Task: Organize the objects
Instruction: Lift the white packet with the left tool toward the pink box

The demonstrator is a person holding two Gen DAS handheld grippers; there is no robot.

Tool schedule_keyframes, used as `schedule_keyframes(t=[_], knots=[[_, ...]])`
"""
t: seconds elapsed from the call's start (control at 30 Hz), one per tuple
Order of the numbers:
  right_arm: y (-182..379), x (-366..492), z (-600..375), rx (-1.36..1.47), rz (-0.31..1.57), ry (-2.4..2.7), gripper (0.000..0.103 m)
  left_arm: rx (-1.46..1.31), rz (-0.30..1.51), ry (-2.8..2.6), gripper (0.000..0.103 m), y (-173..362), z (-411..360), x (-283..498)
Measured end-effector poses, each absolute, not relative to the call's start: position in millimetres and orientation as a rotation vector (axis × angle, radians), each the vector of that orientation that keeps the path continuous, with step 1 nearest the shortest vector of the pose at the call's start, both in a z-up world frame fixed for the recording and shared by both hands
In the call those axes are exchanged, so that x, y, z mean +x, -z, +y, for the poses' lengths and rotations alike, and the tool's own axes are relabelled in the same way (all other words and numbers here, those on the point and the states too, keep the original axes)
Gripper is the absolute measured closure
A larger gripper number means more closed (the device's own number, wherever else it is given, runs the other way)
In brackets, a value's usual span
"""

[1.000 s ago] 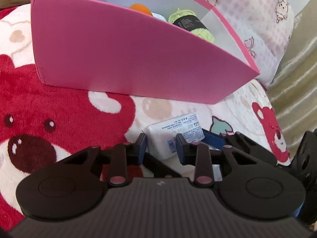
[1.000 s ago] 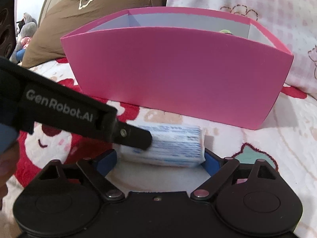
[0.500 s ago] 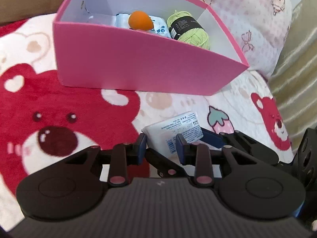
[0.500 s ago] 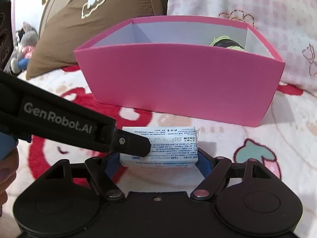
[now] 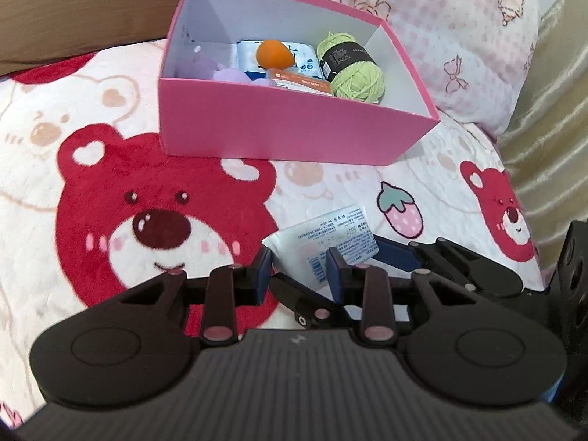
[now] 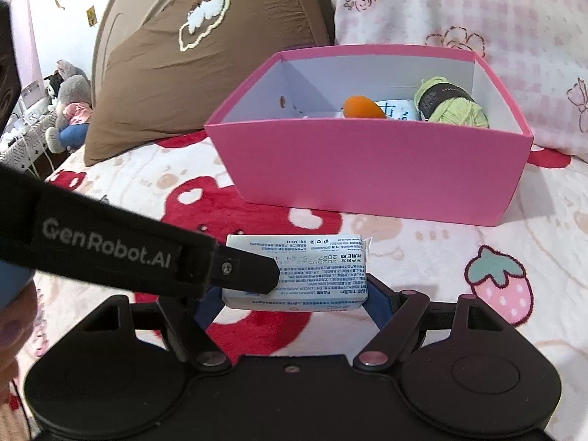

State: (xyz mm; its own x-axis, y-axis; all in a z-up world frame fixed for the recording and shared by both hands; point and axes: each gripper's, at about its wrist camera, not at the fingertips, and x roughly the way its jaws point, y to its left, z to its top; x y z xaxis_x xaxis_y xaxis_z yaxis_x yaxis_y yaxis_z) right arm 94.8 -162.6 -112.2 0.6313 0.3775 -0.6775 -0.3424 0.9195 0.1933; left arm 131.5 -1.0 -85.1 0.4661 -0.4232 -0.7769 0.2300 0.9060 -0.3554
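From the left wrist, the left gripper (image 5: pixel 299 262) is clamped on the near end of a white tissue pack (image 5: pixel 327 240), held in the air on the near side of the pink box (image 5: pixel 294 125). Inside that box lie green yarn (image 5: pixel 354 70), an orange ball (image 5: pixel 275 54) and a purple toy (image 5: pixel 220 71). From the right wrist, the right gripper (image 6: pixel 294 296) grips the same pack (image 6: pixel 312 268) by its two short ends, again nearer than the box (image 6: pixel 367 169), above the bear blanket (image 6: pixel 459 250); the brown pillow (image 6: pixel 183 66) lies left of the box.

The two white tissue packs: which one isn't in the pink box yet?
The white printed tissue pack held between both tools is outside the pink cardboard box; the other white pack lies inside, under the orange egg-shaped sponge.
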Motion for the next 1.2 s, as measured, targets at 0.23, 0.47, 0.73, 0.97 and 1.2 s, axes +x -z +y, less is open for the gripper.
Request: schedule_keyframes(t=[0.23, 0.47, 0.73, 0.97, 1.2], knots=[[86, 76, -159, 0.024, 0.809, -0.438, 0.021, -0.243, 1.011, 0.407, 0.072, 66, 7, 113], [52, 63, -160, -0.013, 0.811, -0.414, 0.021, -0.212, 0.984, 0.457, 0.072, 34, 1, 102], [19, 59, -162, -0.021, 0.826, -0.39, 0.021, -0.207, 0.959, 0.455, 0.071, 4, -4, 94], [-5, 57, -161, -0.018, 0.815, -0.365, 0.021, -0.208, 0.94, 0.461, 0.07, -19, -3, 93], [-18, 64, -158, -0.027, 0.783, -0.379, 0.021, -0.248, 0.915, 0.438, 0.07, -29, 4, 99]])
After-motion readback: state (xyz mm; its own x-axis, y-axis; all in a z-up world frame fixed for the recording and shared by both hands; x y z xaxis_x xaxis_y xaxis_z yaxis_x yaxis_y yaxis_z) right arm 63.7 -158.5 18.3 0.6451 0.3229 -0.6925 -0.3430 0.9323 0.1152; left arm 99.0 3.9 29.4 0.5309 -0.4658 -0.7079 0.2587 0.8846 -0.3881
